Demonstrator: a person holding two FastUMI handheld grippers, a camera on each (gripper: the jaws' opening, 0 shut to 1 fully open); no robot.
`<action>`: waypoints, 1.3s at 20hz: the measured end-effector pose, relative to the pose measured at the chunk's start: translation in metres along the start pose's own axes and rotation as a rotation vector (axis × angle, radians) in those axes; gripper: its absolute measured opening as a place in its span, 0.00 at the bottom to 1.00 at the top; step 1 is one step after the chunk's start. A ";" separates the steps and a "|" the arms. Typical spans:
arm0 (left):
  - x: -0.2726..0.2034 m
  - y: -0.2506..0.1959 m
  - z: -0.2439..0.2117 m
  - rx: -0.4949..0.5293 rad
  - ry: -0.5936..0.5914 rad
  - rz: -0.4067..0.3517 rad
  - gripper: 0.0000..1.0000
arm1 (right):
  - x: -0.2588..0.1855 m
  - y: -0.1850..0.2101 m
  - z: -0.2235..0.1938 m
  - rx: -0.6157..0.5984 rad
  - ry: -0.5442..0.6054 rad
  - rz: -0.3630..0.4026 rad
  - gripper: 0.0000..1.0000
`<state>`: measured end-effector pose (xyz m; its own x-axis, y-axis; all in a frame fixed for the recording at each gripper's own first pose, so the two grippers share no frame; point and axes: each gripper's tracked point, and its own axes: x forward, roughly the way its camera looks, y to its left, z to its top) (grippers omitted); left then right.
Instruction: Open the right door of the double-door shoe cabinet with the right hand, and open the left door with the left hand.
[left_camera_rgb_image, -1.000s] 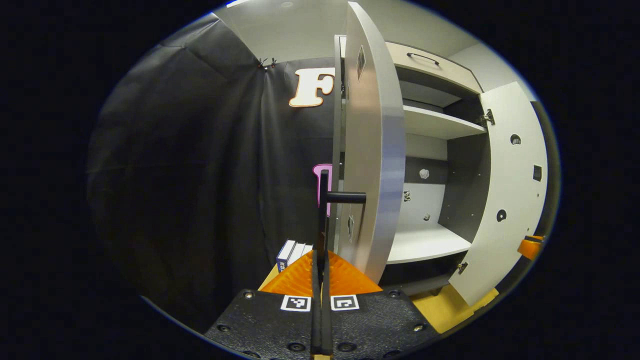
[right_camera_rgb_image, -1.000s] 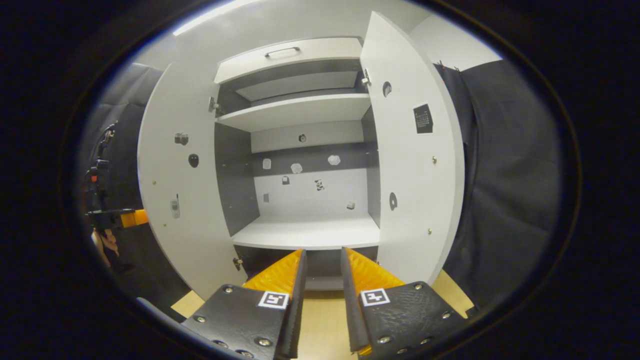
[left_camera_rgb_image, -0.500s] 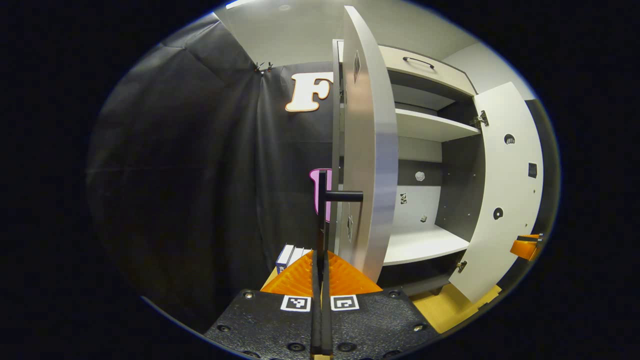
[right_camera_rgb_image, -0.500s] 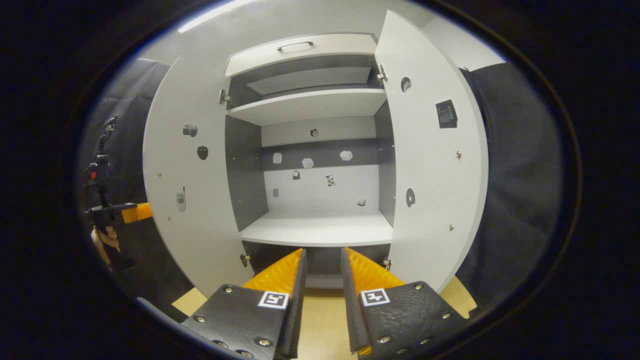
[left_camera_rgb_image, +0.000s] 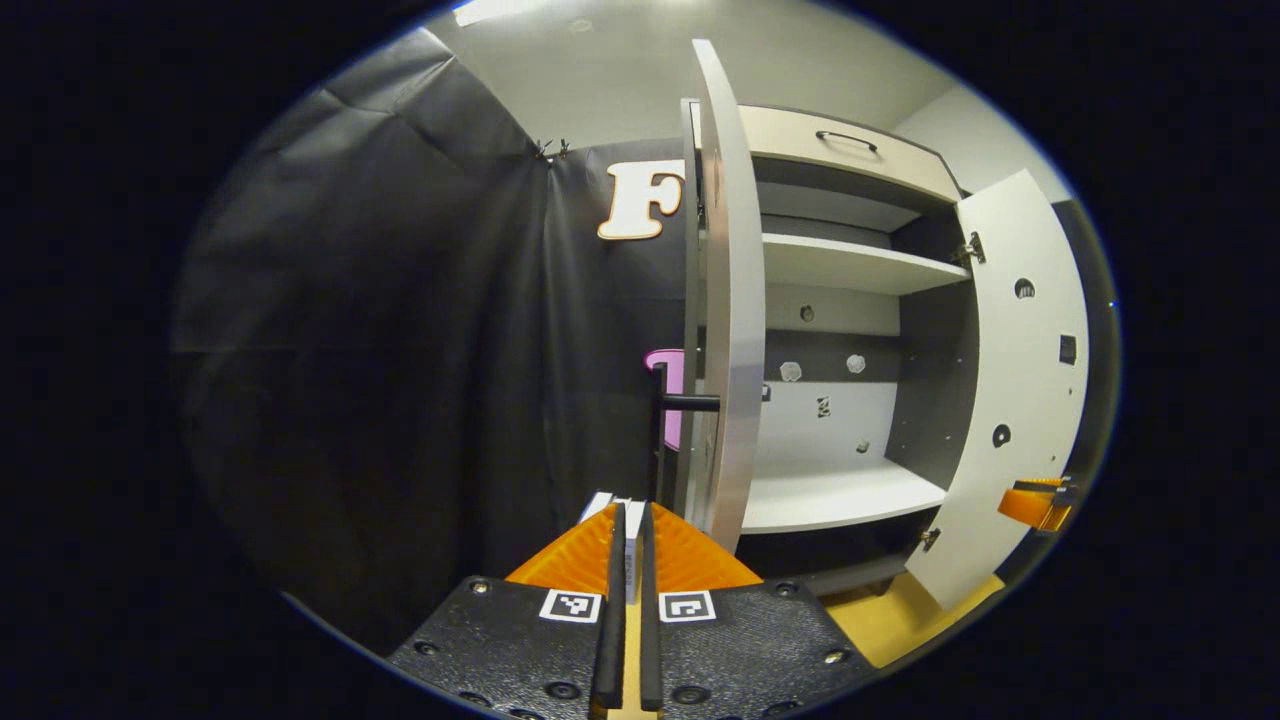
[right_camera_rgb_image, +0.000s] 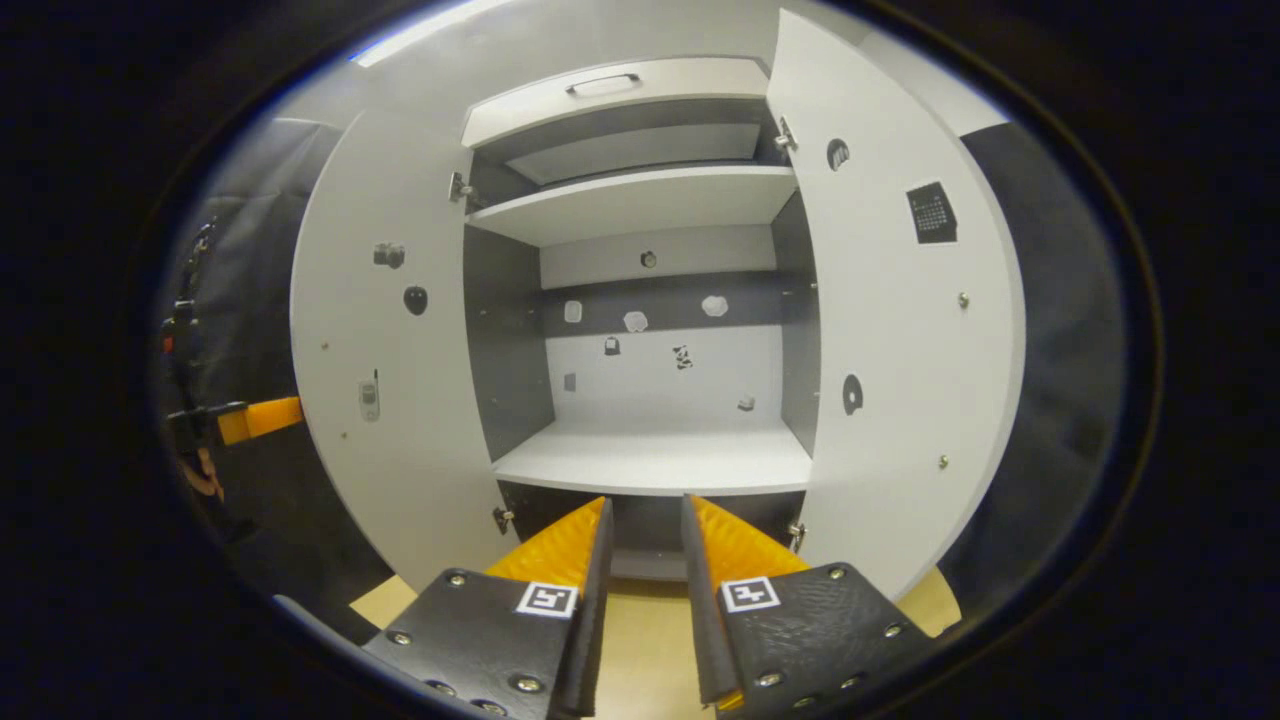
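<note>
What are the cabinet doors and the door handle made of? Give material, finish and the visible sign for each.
Doors: likely laminated board with a smooth, matte, light surface; flat, uniform faces, a thick square edge in the left gripper view and small screw heads suggest this. Handle: probably metal, dark matte finish; a thin straight bar with no shine, though painted plastic cannot be ruled out.

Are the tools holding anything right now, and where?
Nothing. The left tool is slightly open, just short of the door handle, and the right tool is open with nothing between its fingers.
</note>
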<state>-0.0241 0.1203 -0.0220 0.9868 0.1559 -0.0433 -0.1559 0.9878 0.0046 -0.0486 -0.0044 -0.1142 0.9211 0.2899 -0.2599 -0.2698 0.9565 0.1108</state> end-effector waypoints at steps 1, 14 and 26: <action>-0.006 -0.004 0.004 0.010 0.000 0.008 0.00 | 0.002 0.001 0.001 -0.001 -0.003 0.008 0.32; -0.027 -0.104 0.043 -0.017 -0.053 -0.147 0.08 | -0.005 -0.015 0.041 -0.039 -0.063 -0.007 0.38; 0.014 -0.235 0.074 -0.029 -0.084 -0.410 0.15 | -0.015 -0.025 0.141 -0.025 -0.251 -0.091 0.40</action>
<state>0.0300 -0.1092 0.0503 0.9672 -0.2497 0.0455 0.2510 0.9677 -0.0242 -0.0158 -0.0374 0.0218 0.9818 0.1887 -0.0211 -0.1868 0.9797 0.0730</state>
